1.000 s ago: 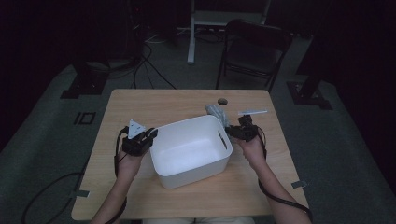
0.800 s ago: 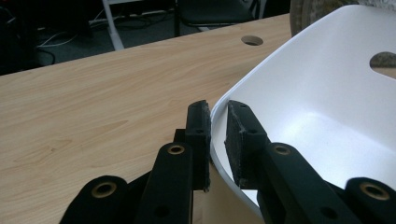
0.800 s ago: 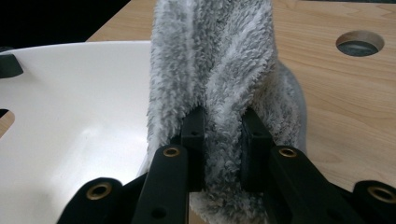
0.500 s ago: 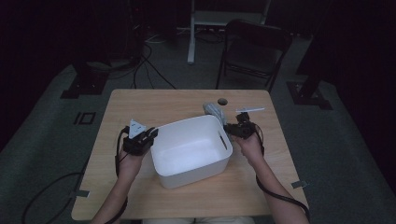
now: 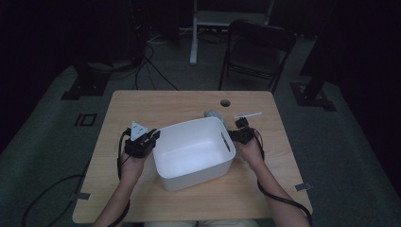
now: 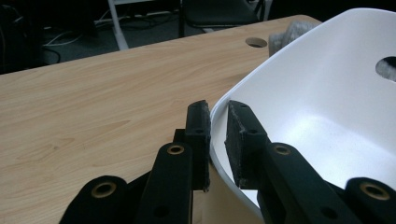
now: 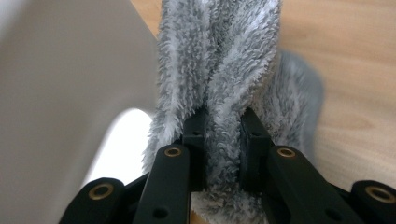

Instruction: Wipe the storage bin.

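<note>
A white tub (image 5: 194,151) sits on the wooden table (image 5: 179,106) before a dark chair (image 5: 257,49).

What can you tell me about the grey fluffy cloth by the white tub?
The grey cloth looks like plush microfibre or terry, with a long soft pile. The right gripper is shut on a bunched fold of it, which rises between the jaws. It hangs down against the outer wall of the white plastic tub, near the far right corner, over the wooden table. In the high view, part of it peeks out behind the tub.
</note>
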Demonstrator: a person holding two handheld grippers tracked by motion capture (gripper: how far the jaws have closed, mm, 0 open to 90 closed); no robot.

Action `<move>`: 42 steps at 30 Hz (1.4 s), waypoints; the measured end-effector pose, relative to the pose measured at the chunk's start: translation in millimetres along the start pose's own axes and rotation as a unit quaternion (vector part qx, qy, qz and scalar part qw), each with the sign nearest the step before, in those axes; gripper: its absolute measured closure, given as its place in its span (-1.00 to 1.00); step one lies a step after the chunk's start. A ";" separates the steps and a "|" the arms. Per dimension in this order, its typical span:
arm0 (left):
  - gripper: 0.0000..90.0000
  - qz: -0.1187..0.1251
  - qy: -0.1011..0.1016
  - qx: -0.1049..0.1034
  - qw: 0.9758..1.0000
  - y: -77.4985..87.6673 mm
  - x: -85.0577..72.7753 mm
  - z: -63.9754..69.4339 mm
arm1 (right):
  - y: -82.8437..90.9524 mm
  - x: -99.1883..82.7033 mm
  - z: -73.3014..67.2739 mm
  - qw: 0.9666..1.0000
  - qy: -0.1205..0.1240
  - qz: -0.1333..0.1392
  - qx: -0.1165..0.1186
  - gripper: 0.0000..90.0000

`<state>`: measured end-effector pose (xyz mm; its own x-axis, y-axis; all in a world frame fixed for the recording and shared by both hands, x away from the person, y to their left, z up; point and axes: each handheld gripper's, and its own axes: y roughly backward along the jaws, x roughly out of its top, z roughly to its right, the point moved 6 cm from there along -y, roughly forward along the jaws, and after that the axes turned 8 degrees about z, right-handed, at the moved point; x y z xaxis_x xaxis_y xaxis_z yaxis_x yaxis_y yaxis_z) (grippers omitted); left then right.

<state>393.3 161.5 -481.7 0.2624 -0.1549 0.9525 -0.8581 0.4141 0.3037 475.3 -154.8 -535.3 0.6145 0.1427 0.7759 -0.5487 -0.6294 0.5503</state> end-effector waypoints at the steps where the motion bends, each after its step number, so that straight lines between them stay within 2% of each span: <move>1: 0.77 0.000 0.000 0.000 1.000 0.0 0.0 0.0 | -3.2 -3.0 0.7 1.000 -0.002 -0.005 -0.004 0.71; 6: 0.77 -0.003 -0.002 -0.001 1.000 0.8 0.0 -0.2 | -13.5 -14.6 6.7 1.000 -0.017 -0.018 -0.007 0.71; 10: 0.77 -0.005 -0.004 -0.002 1.000 1.4 -0.1 -0.4 | 2.1 -12.0 6.8 1.000 -0.001 -0.005 -0.008 0.70; 14: 0.77 -0.005 -0.006 -0.001 1.000 1.3 0.0 -0.2 | 31.2 -13.6 8.1 1.000 -0.008 0.018 0.000 0.69; 18: 0.77 -0.005 -0.007 -0.001 1.000 1.4 0.1 -0.1 | 66.8 -20.2 11.8 0.998 -0.027 0.053 0.013 0.69; 21: 0.77 -0.005 -0.007 0.000 1.000 1.2 0.1 0.2 | 94.0 -28.5 10.7 0.997 -0.032 0.067 0.015 0.69; 25: 0.77 -0.006 -0.007 0.000 1.000 1.1 0.2 0.6 | 126.2 -32.3 2.5 0.993 -0.040 0.102 0.033 0.69; 28: 0.77 -0.005 -0.007 0.000 1.000 0.9 0.3 0.9 | 140.9 -33.5 -8.9 0.992 -0.028 0.116 0.046 0.69; 31: 0.76 -0.006 -0.008 0.000 1.000 0.5 0.5 1.5 | 141.2 -36.1 -24.0 0.992 -0.016 0.112 0.060 0.69; 34: 0.77 -0.006 -0.009 0.000 1.000 0.4 0.6 1.9 | 129.5 -38.0 -35.2 0.993 -0.003 0.096 0.065 0.69; 36: 0.77 -0.005 -0.007 -0.001 1.000 0.2 0.6 2.0 | 118.8 -40.9 -40.1 0.995 0.010 0.081 0.053 0.69; 38: 0.77 -0.006 -0.005 0.004 1.000 -0.1 0.8 2.6 | 109.9 -44.6 -40.6 0.997 0.011 0.069 0.043 0.70; 42: 0.77 -0.005 0.000 0.008 1.000 -0.8 1.0 2.7 | 90.4 -58.8 -32.6 0.999 -0.001 0.033 0.030 0.70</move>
<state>393.0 158.6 -481.1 0.2702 -0.1594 0.9495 -0.8623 0.3986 0.3123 371.1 -195.1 -521.2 0.5801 0.0979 0.8087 -0.5523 -0.6824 0.4788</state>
